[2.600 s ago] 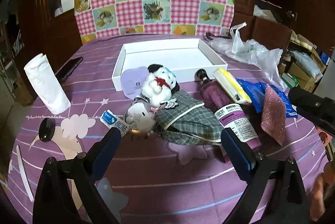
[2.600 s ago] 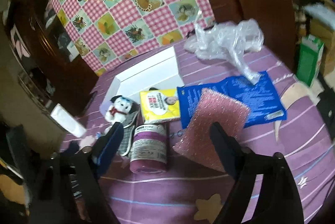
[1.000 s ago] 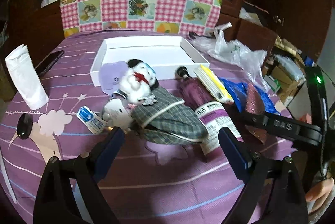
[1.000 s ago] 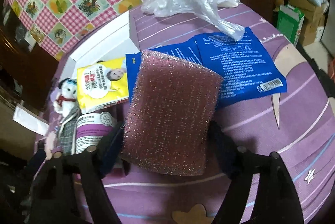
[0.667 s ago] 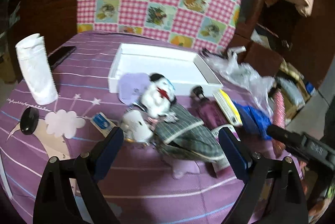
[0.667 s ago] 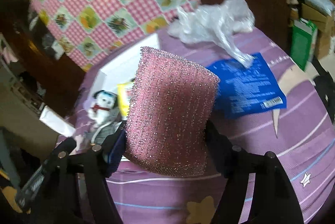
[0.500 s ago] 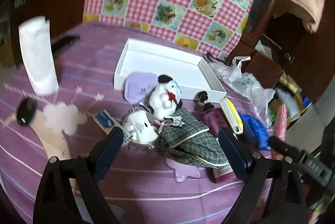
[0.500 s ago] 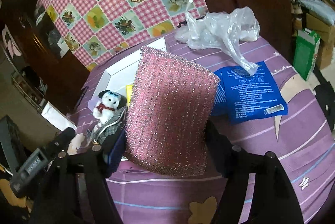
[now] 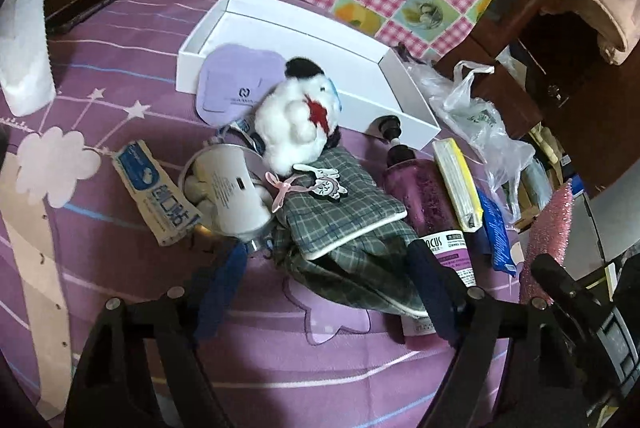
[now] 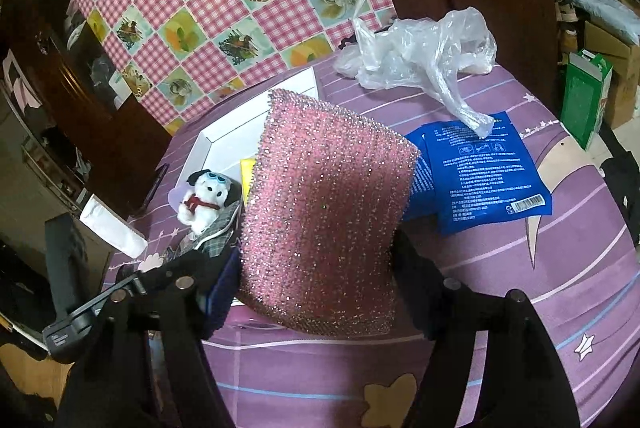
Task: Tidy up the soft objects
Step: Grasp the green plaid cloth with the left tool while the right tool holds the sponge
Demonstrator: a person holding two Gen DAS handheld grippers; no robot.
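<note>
Lifted off the cloth since earlier, pink sponge [image 10: 324, 224] clamped in R gripper [image 10: 316, 284]; L gripper [image 9: 324, 292], jaws closing, ungripped astride plaid pouch [image 9: 344, 228] nr white box [image 9: 304, 40].

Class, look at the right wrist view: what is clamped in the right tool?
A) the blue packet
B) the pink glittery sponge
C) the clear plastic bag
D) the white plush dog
B: the pink glittery sponge stands pinched in the right tool, lifted above the purple tablecloth.
</note>
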